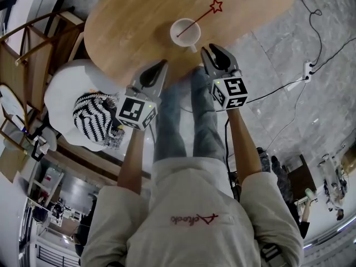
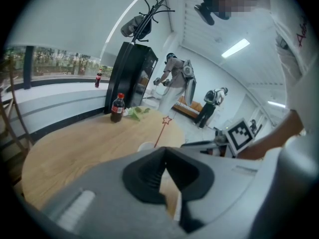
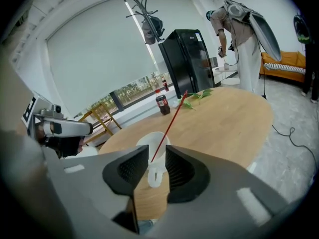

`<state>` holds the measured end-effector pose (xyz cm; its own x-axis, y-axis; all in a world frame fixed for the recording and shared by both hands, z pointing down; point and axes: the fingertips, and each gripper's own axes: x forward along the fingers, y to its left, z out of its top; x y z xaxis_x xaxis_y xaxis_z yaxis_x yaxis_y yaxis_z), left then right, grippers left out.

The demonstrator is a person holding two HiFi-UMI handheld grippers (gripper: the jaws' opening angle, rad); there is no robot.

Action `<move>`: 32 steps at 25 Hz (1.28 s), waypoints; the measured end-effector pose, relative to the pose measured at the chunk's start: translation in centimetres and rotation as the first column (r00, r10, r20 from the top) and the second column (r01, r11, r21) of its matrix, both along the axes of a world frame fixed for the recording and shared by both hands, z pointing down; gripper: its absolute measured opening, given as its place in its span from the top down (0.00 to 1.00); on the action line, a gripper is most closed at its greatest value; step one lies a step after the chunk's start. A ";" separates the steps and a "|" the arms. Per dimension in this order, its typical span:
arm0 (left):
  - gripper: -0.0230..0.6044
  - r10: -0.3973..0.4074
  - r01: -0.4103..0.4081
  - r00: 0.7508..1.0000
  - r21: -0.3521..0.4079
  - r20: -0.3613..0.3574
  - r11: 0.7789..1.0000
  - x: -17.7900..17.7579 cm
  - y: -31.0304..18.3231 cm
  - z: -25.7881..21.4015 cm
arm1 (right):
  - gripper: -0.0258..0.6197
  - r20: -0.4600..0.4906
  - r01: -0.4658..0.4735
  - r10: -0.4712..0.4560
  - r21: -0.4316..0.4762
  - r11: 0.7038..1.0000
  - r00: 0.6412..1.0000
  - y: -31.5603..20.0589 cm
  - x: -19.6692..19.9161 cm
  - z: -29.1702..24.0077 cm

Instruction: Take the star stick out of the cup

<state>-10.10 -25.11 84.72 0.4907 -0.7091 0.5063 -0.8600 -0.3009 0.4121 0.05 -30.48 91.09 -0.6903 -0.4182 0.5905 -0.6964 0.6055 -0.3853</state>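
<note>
Thin red star stick, outlined star at tip, straight rod. Leans in round glossy white cup with side handle, on oval light wood-grain table. Right claw released, dark ribbed pads apart, near cup handle. Left claw clenched, tips together, over table edge.

Red script on the person's shirt cannot be read
</note>
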 end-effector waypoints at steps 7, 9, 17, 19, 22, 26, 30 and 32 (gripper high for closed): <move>0.97 -0.007 0.007 1.000 -0.005 -0.005 1.000 -0.3 0.4 0.1 | 0.73 0.027 -0.042 0.043 -0.039 0.998 0.999 -2.7 -1.4 1.9; 0.97 -0.008 0.008 1.000 -0.010 -0.007 1.000 -0.3 0.6 0.2 | 0.73 0.035 -0.048 0.050 -0.040 0.998 0.998 -3.8 -2.0 2.3; 0.97 -0.014 0.014 1.000 -0.023 -0.005 1.000 -0.8 1.4 0.8 | 0.75 0.066 -0.068 0.071 -0.041 0.997 0.995 -8.1 -4.1 3.0; 0.97 -0.016 0.016 1.000 -0.024 -0.003 1.000 -1.1 1.5 0.9 | 0.76 0.070 -0.067 0.070 -0.041 0.997 0.995 -8.5 -4.4 3.2; 0.97 -0.019 0.019 1.000 -0.027 -0.002 0.999 -1.4 1.7 1.0 | 0.78 0.076 -0.075 0.079 -0.046 0.996 0.994 -8.8 -4.5 3.3; 0.97 -0.020 0.020 1.000 -0.031 0.000 0.999 -1.8 2.0 1.3 | 0.87 0.083 -0.086 0.090 -0.051 0.995 0.992 -8.7 -4.5 3.4; 0.97 -0.021 0.021 1.000 -0.032 0.001 0.999 -1.8 2.1 1.3 | 0.91 0.115 -0.096 0.103 -0.064 0.993 0.988 -8.6 -4.6 3.2; 0.97 -0.021 0.021 1.000 -0.031 0.000 0.999 -1.9 2.1 1.3 | 0.92 0.126 -0.099 0.106 -0.064 0.993 0.986 -8.5 -4.7 2.9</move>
